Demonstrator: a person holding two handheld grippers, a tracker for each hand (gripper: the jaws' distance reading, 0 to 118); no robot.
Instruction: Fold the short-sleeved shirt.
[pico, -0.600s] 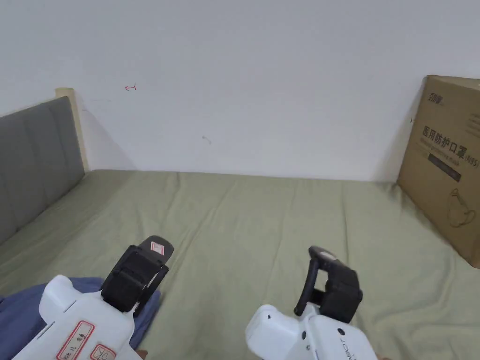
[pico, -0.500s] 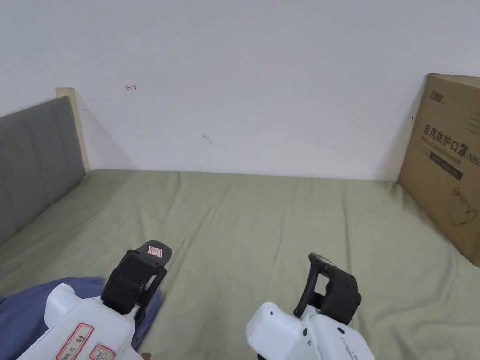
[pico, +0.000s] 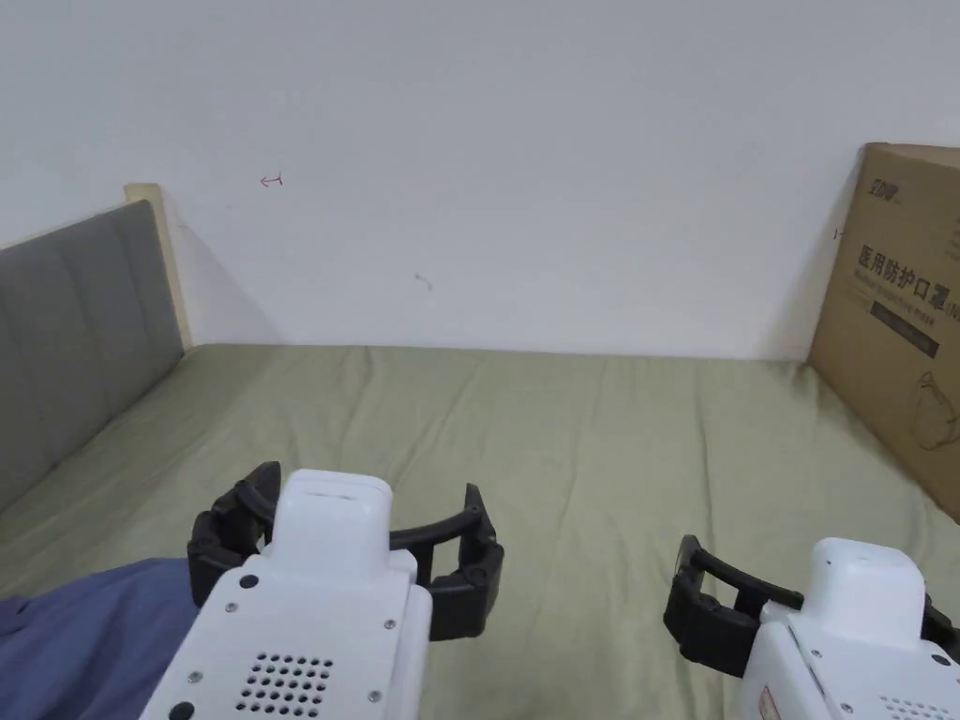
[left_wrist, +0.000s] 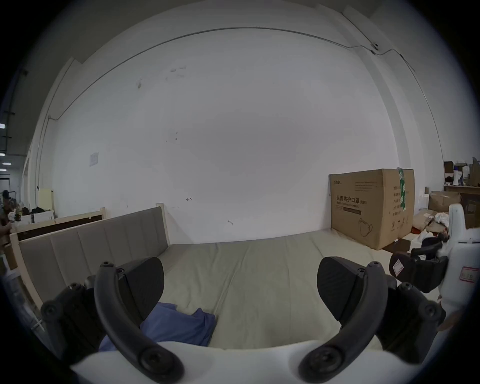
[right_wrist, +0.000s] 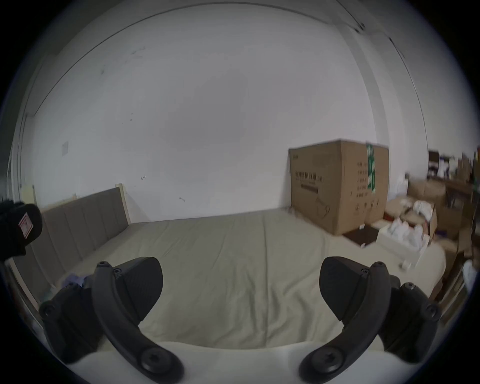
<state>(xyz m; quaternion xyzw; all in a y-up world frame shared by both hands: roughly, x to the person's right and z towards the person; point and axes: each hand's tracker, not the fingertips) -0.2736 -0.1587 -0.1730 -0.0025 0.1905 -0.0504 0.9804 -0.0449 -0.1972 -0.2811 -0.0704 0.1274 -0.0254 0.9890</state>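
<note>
Holding nothing, the left gripper (left_wrist: 240, 288) has its jaws spread wide above the sheet (left_wrist: 259, 272); one pad (left_wrist: 145, 285) overlaps the blue shirt (left_wrist: 179, 330) in its own view, contact not determinable. The right gripper (right_wrist: 240, 288) likewise stands with jaws wide apart and empty over bare sheet. In the head view, the left gripper (pico: 345, 553) sits just beside the shirt (pico: 84, 637), which lies crumpled at the near left of the bed. Grey headboard (pico: 66, 328) stands at left. Cardboard box (pico: 900, 319) rests on the sheet's far right, against the white wall (pico: 516, 141).
</note>
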